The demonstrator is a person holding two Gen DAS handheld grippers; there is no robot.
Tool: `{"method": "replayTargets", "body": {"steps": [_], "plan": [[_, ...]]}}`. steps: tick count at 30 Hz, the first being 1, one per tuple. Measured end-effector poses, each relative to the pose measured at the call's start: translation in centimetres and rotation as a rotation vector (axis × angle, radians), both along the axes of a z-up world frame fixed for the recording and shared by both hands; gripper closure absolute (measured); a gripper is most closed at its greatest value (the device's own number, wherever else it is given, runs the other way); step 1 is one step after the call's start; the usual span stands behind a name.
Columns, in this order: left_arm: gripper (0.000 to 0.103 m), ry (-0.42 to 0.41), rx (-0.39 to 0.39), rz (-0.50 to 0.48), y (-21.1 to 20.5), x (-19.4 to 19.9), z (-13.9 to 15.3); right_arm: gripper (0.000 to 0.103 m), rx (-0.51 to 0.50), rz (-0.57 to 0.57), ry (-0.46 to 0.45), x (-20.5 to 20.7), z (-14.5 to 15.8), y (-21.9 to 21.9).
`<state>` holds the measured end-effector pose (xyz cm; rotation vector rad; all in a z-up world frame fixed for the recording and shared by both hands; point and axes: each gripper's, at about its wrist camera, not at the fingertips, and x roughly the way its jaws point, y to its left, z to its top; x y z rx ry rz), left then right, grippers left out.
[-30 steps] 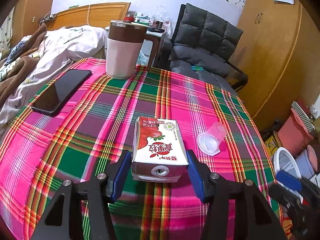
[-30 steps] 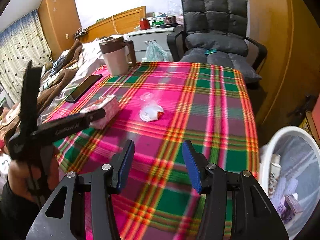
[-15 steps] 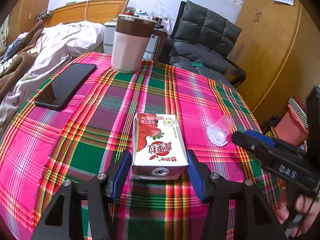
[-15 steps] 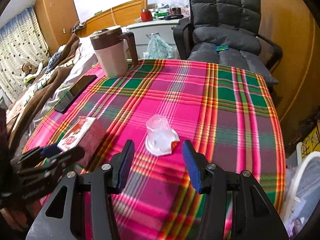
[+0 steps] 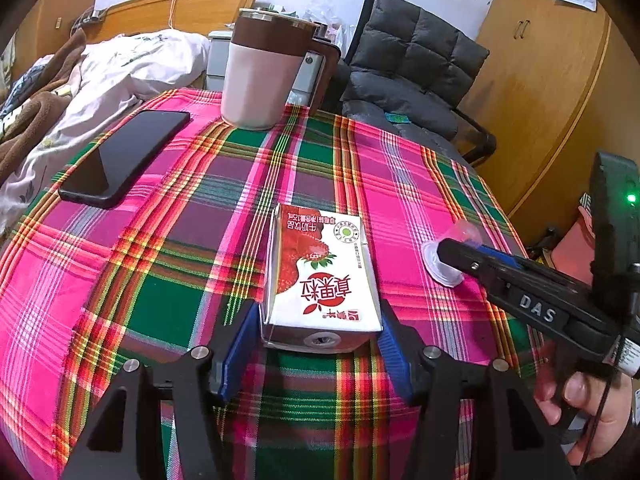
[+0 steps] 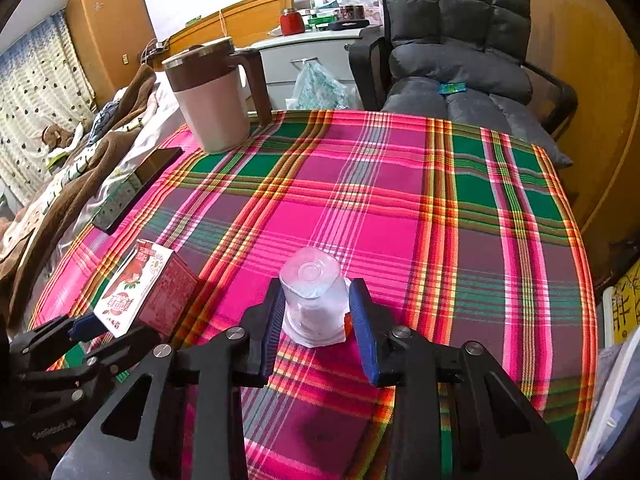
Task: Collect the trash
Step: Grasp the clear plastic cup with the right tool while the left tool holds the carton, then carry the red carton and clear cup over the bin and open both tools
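The right claw (image 6: 318, 320) is now straddling the clear cup (image 6: 313, 300) lying on the worktop (image 6: 400, 208), having closed in, pads barely touching; the left claw (image 5: 316, 344) is still bracketing the carton (image 5: 322, 276), not clenched.

The right gripper (image 5: 452, 256) carries white letters "DAS" on its black arm; the milk carton (image 5: 320, 276) shows red Chinese characters, upside down.

Left gripper (image 5: 314, 354) pads flanking strawberry milk carton (image 5: 320, 276), plaid tablecloth (image 5: 168, 248), phone (image 5: 124, 156), mug (image 5: 268, 76)
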<state>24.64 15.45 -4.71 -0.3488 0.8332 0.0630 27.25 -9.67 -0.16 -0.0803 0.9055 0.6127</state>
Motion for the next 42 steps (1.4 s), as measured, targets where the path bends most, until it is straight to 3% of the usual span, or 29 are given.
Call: {"method": "replayTargets", "body": {"steps": [17,42], "plan": [[0.046,-0.031,0.036,-0.057,-3.5,-1.7,1.7,0.067,0.042,-0.031,-0.030,-4.6,2.7,-4.7],[0.046,-0.089,0.049,-0.216,-14.1,-9.1,5.4,0.067,0.081,-0.150,-0.086,-10.4,4.6,-10.9]]}}
